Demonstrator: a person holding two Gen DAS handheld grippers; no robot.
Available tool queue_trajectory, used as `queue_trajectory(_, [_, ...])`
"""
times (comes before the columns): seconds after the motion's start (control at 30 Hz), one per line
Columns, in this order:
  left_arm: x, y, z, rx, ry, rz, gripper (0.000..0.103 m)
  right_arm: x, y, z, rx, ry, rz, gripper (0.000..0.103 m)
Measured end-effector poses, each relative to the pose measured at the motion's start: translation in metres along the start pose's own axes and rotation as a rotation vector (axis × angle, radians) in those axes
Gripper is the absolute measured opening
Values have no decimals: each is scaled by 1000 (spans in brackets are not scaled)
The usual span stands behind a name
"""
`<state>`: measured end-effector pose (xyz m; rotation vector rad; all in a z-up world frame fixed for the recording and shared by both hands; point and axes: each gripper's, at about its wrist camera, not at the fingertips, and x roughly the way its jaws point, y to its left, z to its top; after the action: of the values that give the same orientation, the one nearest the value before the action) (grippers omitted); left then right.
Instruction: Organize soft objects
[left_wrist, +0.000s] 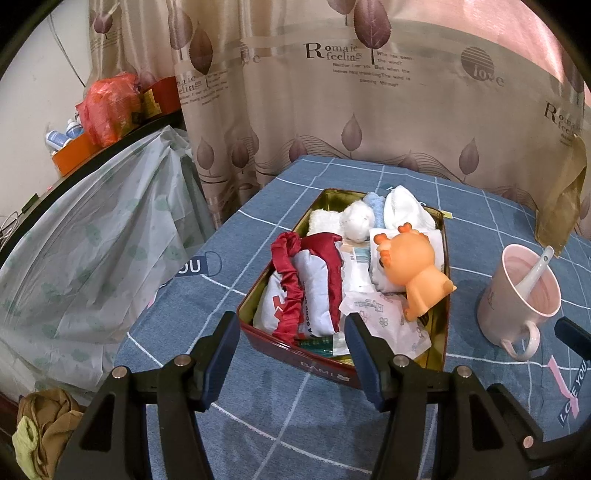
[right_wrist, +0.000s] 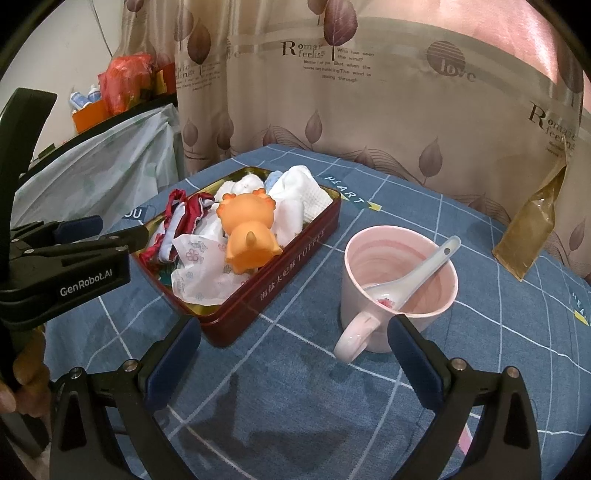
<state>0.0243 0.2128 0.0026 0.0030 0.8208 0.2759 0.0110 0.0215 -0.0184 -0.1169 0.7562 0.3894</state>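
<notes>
The left gripper (left_wrist: 291, 332) hangs with its jaws wide apart and empty, just in front of the near end of the red tin (left_wrist: 325, 360). The right gripper (right_wrist: 291, 332) is likewise spread wide and holds nothing, near the pink mug (right_wrist: 373, 332) with its spoon (right_wrist: 417, 269). The soft things lie piled in the tin: an orange toy (left_wrist: 413, 269) on top, a red scrunchie (left_wrist: 291, 291), white cloths (left_wrist: 402, 210) and a floral tissue pack (left_wrist: 384, 321). The tin rests on the blue checked tablecloth (left_wrist: 295, 417).

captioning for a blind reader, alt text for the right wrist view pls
A red tin packed with soft items and an orange toy sits on a blue checked tablecloth, beside a pink mug holding a spoon. Both the right gripper and left gripper are open, holding nothing.
</notes>
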Motion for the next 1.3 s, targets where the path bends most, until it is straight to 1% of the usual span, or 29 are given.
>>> queue_trajectory(1.3, [0,-2,0,-1,-1,1,60,1,4,-2,-9,6,-1,100])
